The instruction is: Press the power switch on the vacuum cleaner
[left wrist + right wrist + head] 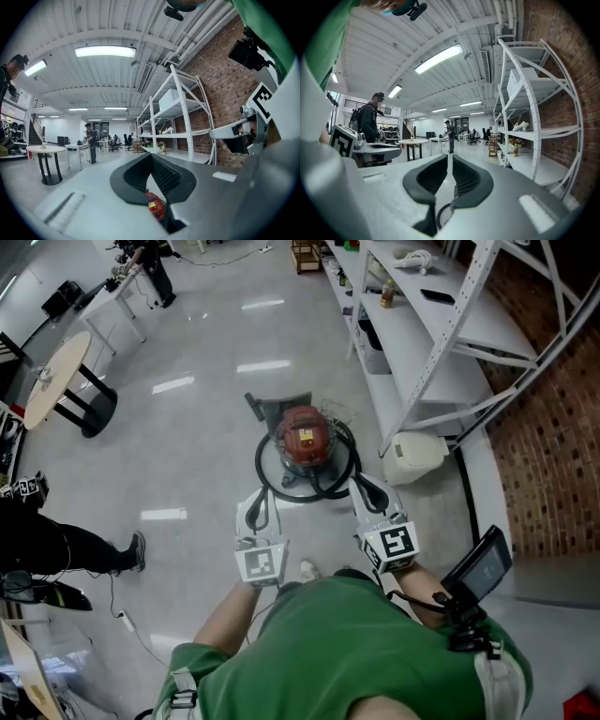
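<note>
**Both grippers level with the red vacuum, fingers drawn together**

And there it was: the red vacuum cleaner (305, 448) stood upright on the grey floor (187, 446), near the white shelving rack (422, 343). Its black hose (330, 486) was looped round its base.

The left gripper (261, 496) and the right gripper (360, 484) hung side by side. The vacuum lay ahead of them, lower down, and between their two lines.

In the left gripper view the fingers (136, 180) met at their tips with nothing held. The red dome showed low through the gap behind the tips, so the machine sat forward and down from that gripper.

In the right gripper view the fingers (471, 180) were together too, with only a sliver of light between them and nothing held. Just a curve of hose showed beneath.

On that evidence the left gripper looked better lined up on the body, while the right sat out toward the hose side. From the head view, neither was plainly nearer.

The canister was round, dome up, with no real long axis. I'd judge any press would have to come down from above.

I could not pick out the power switch itself. A yellow label (306, 433) sat on the dome, its print too small to read. The marker cubes (261, 562) carried black-and-white squares and no words.

Nothing showed whether the switch had been pressed. The pose suited an approach just as well as a drawing away.
</note>
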The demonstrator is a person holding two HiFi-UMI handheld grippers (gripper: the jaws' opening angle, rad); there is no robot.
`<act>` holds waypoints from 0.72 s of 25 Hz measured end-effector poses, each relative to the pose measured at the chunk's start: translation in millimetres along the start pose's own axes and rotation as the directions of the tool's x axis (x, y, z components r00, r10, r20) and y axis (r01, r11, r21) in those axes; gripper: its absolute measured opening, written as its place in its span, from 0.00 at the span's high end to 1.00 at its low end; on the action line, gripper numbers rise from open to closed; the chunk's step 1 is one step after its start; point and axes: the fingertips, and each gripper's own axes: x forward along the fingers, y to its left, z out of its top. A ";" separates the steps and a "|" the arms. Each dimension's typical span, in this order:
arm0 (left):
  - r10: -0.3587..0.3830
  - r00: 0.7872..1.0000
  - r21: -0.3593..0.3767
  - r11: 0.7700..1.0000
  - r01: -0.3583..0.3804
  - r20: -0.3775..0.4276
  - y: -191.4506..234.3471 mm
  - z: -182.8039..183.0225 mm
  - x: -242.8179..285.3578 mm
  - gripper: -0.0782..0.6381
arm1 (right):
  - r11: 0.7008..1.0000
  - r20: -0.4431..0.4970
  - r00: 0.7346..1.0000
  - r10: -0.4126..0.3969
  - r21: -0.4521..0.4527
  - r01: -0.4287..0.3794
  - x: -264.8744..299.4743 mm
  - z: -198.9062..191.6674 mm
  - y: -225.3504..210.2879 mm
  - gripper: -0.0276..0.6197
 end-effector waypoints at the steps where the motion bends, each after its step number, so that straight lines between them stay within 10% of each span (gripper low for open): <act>1: 0.003 1.000 0.000 1.000 -0.003 -0.001 -1.3 1.0 0.3 0.88 | 1.000 -0.003 1.000 0.000 0.003 0.000 -0.9 -0.9 -1.9 0.91; 18: -0.020 1.000 -0.012 1.000 0.020 0.004 -27.7 8.8 12.1 0.88 | 1.000 0.014 1.000 -0.010 -0.022 0.010 -11.8 7.4 -21.0 0.92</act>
